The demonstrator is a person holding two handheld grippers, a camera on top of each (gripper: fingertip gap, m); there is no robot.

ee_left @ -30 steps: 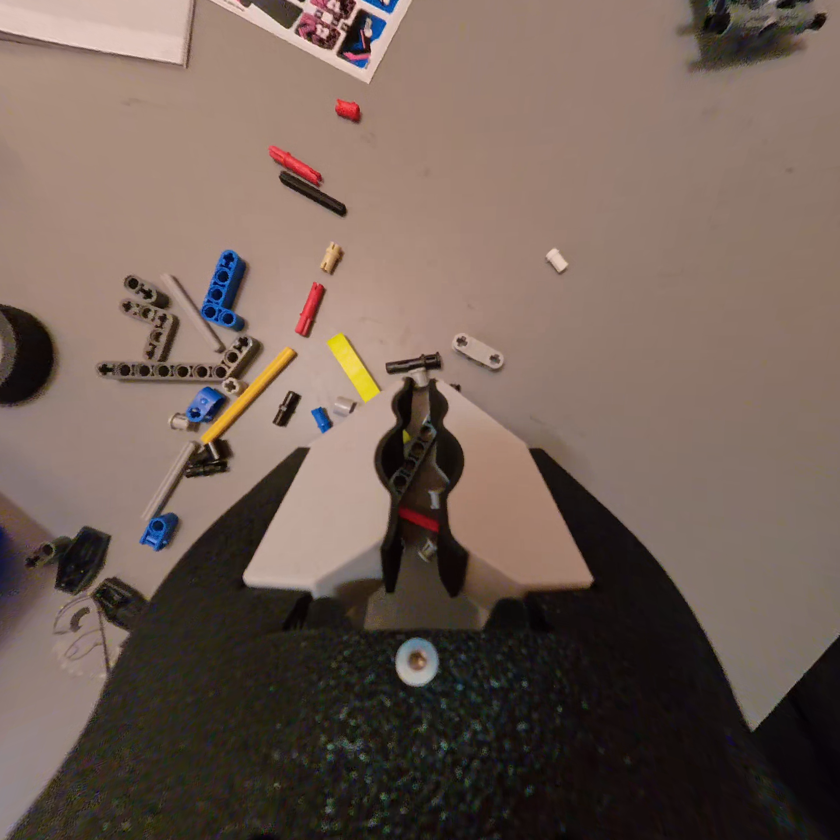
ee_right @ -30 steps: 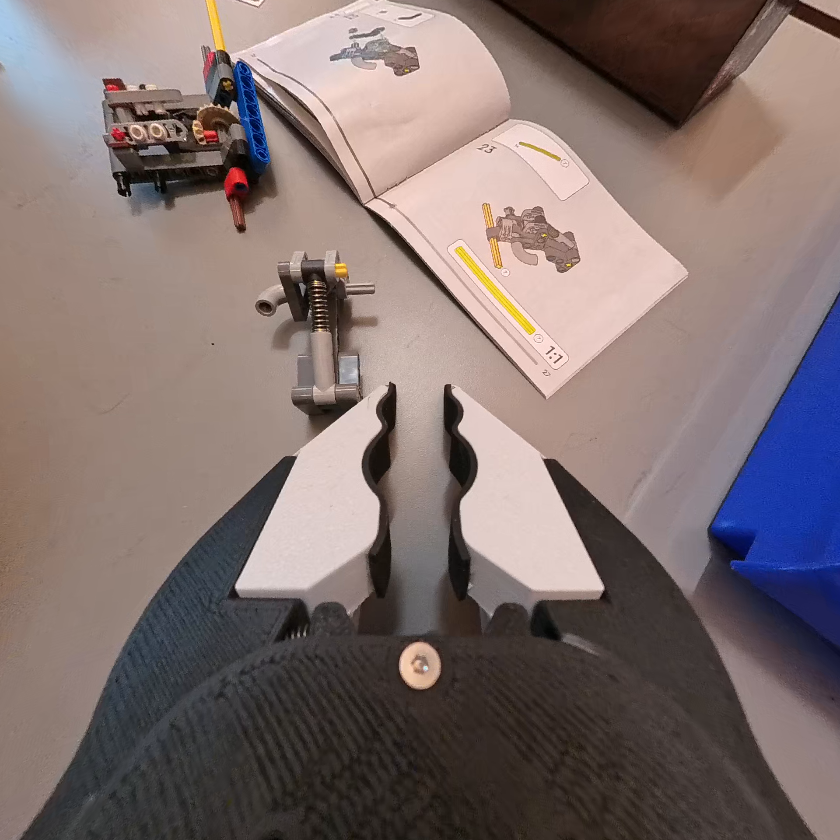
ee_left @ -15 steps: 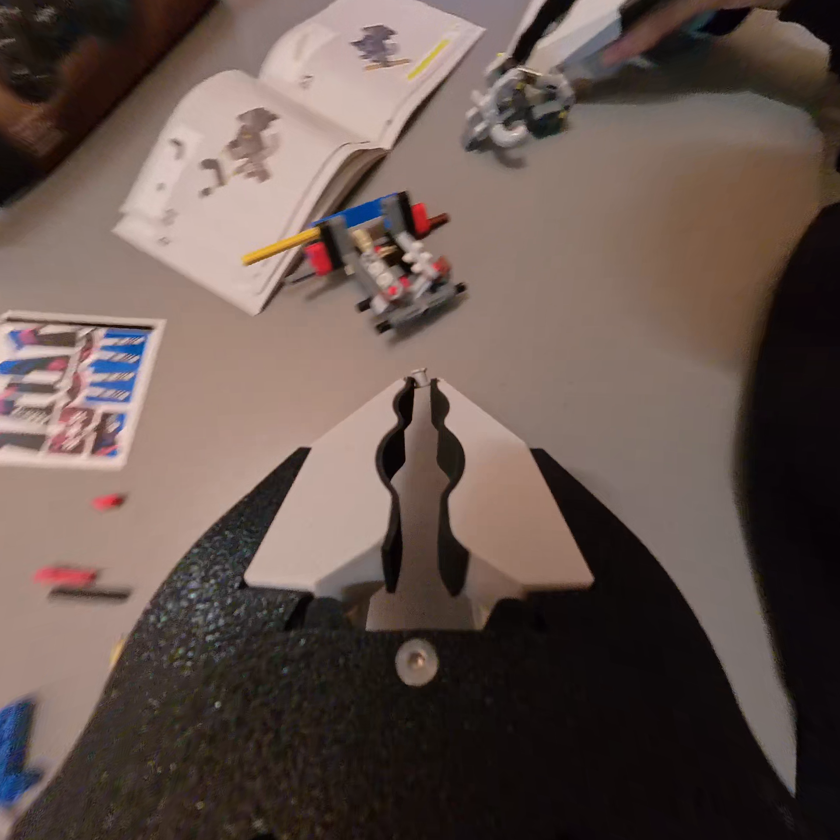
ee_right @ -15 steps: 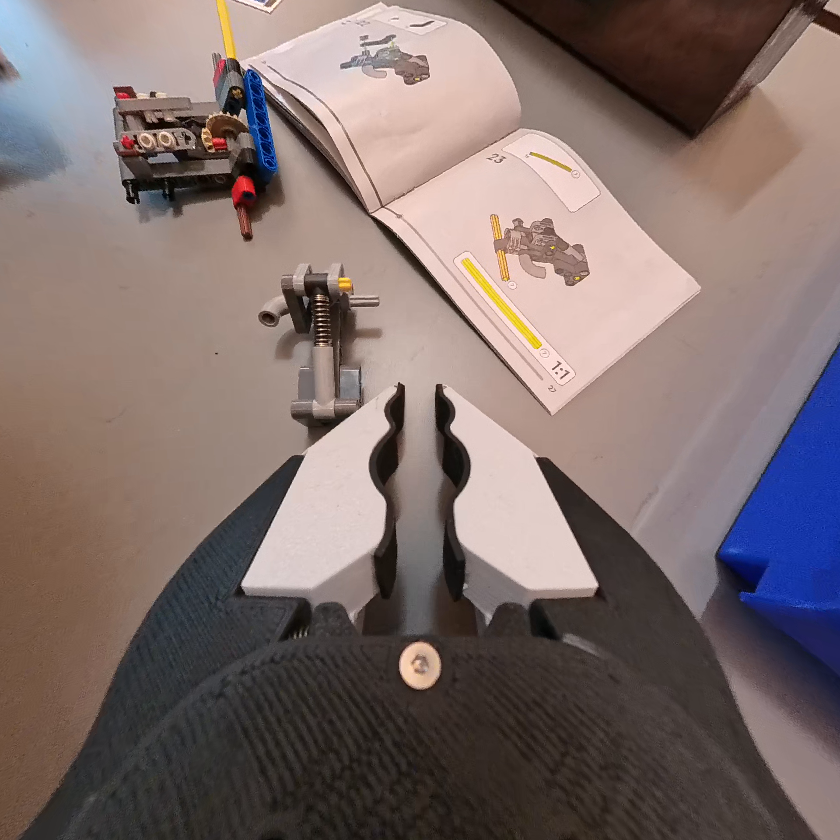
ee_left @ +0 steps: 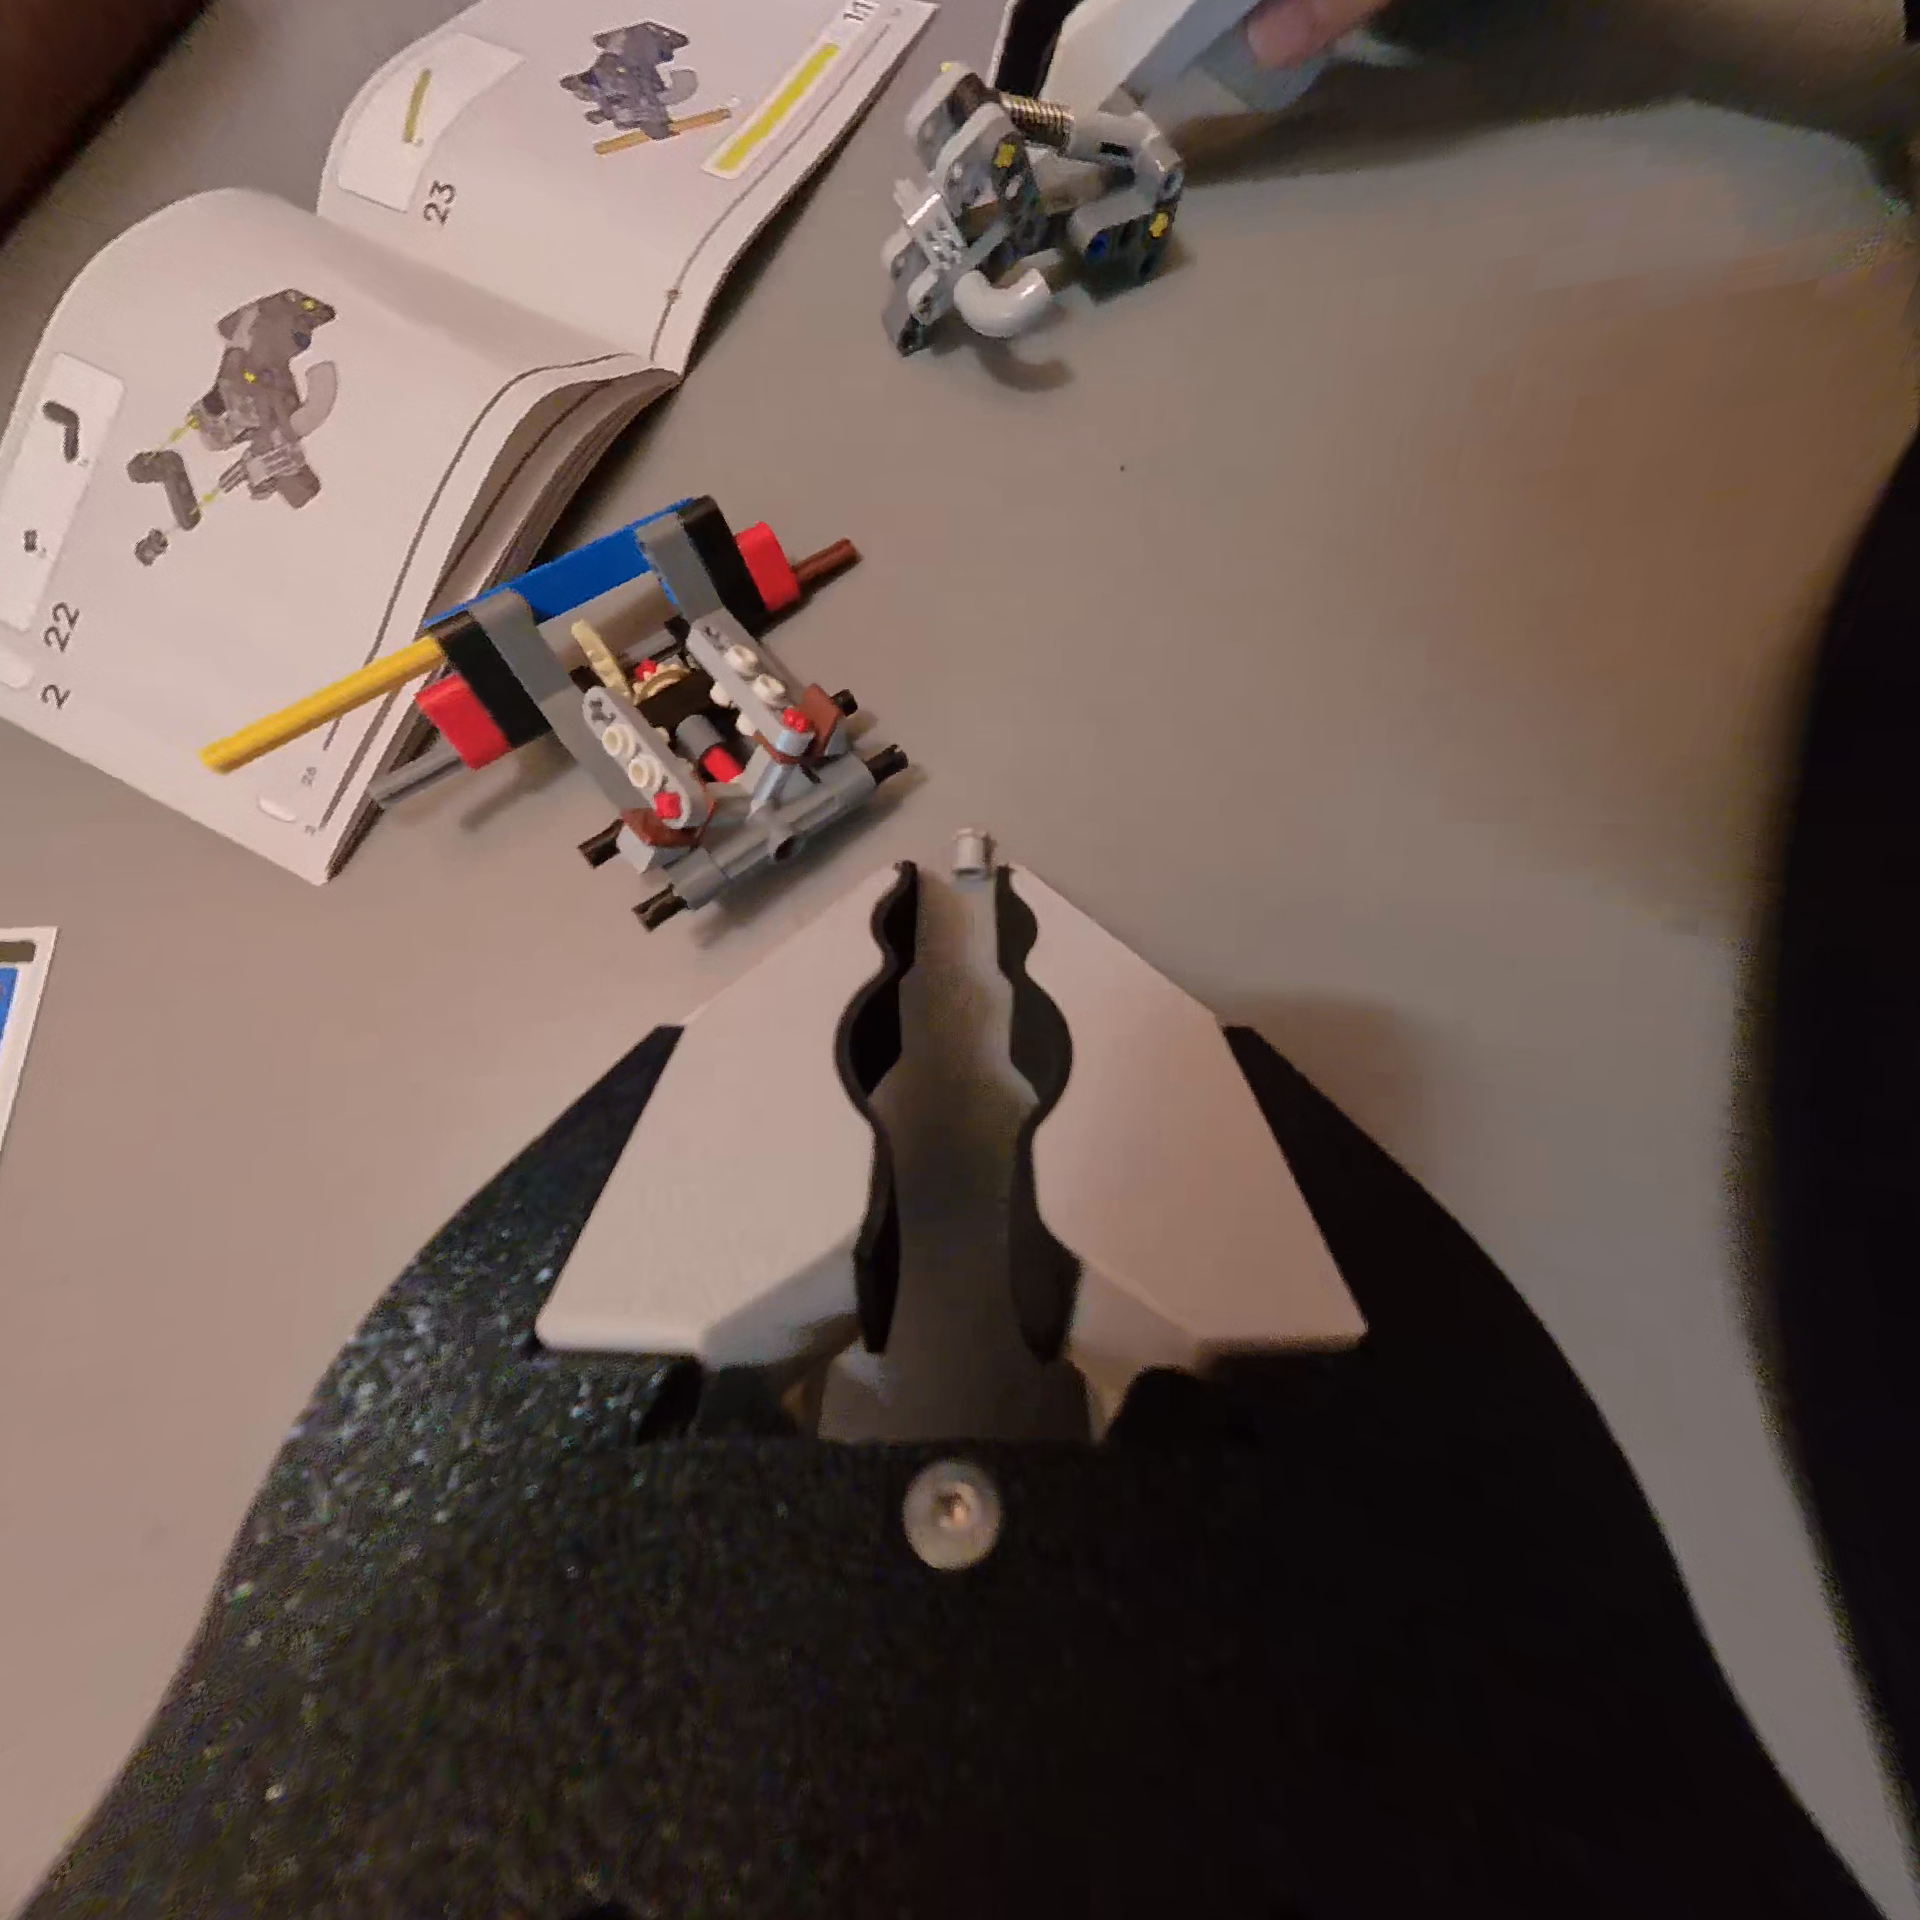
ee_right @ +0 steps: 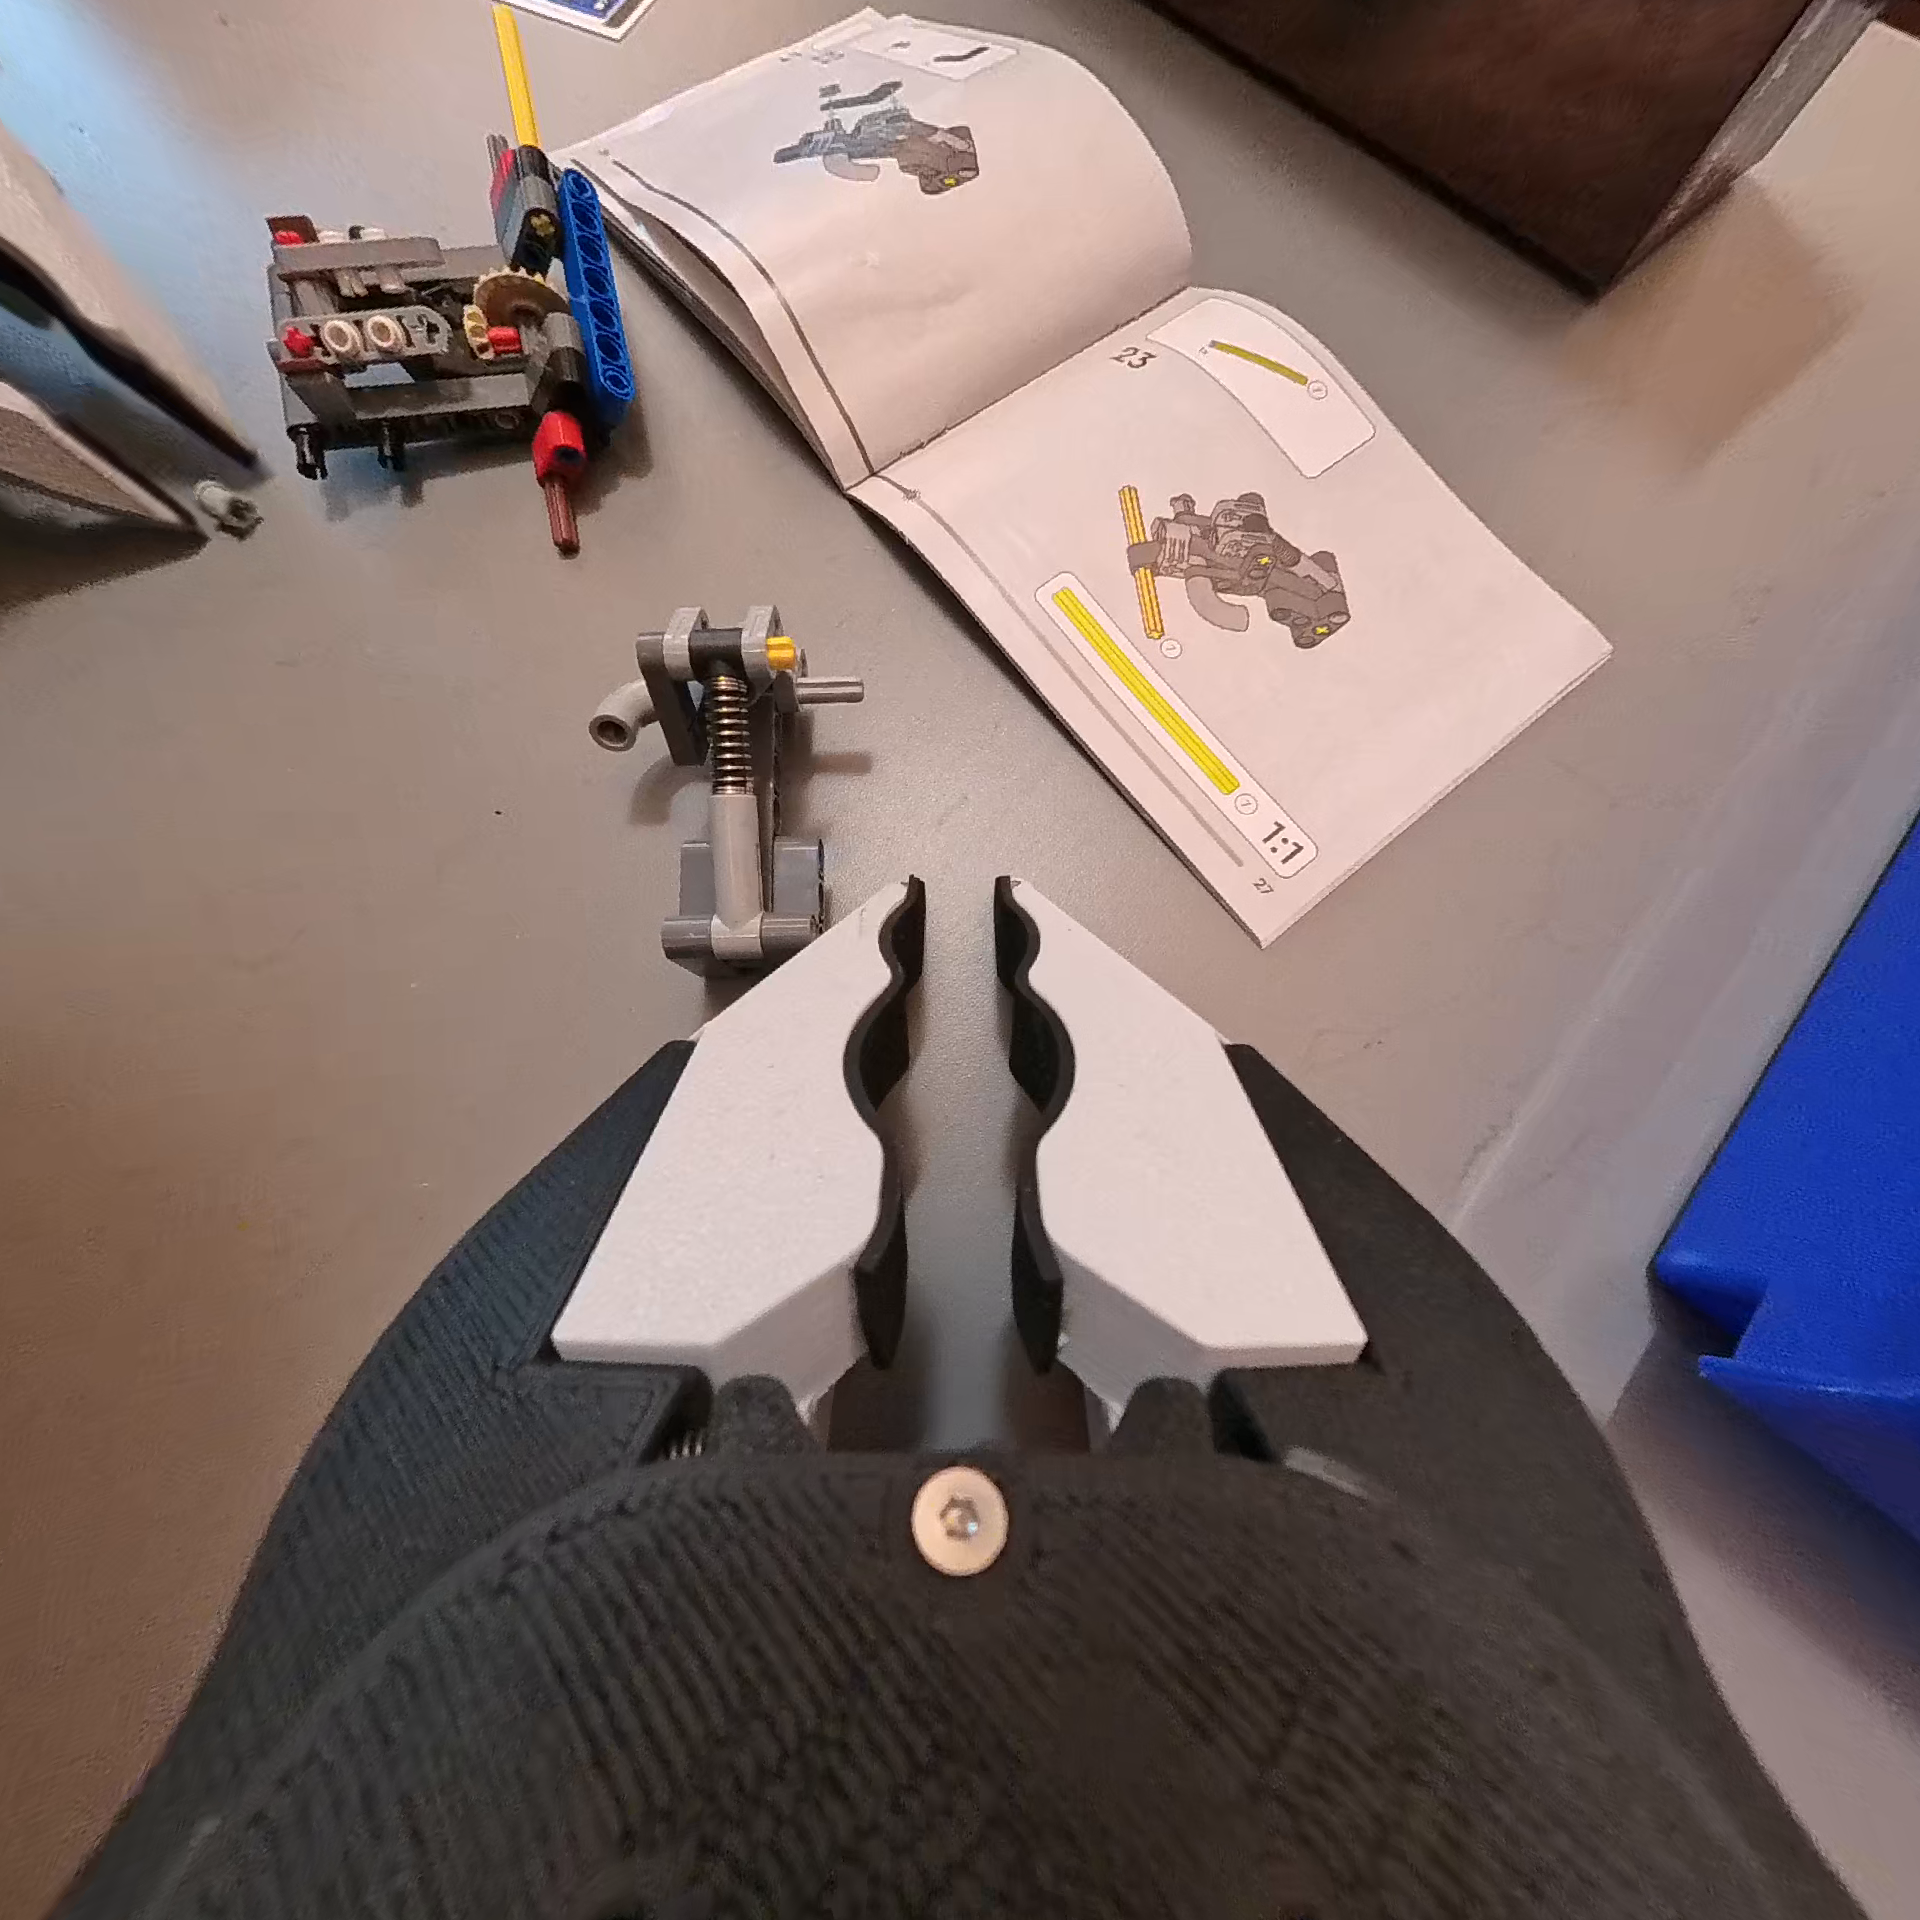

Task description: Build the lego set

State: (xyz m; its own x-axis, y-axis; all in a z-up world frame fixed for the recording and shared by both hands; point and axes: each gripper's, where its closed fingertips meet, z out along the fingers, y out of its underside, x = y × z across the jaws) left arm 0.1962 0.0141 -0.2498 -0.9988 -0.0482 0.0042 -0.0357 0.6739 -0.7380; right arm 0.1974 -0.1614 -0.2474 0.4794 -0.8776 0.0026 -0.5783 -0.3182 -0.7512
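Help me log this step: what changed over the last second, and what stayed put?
The left gripper swung from the loose-parts pile toward the blue-and-grey gear assembly, opened and released the small light-grey peg onto the table. The right gripper narrowed slightly, still empty beside the grey spring shock assembly. Open instruction booklet unchanged.

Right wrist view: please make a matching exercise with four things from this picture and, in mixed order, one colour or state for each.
Things:
1. instruction booklet
2. right gripper
3. long axle on the chassis
4. bin at the right edge

States or colours:
A. yellow
B. blue
C. lying open
D. empty, jaws apart

Pairs: 1-C, 2-D, 3-A, 4-B
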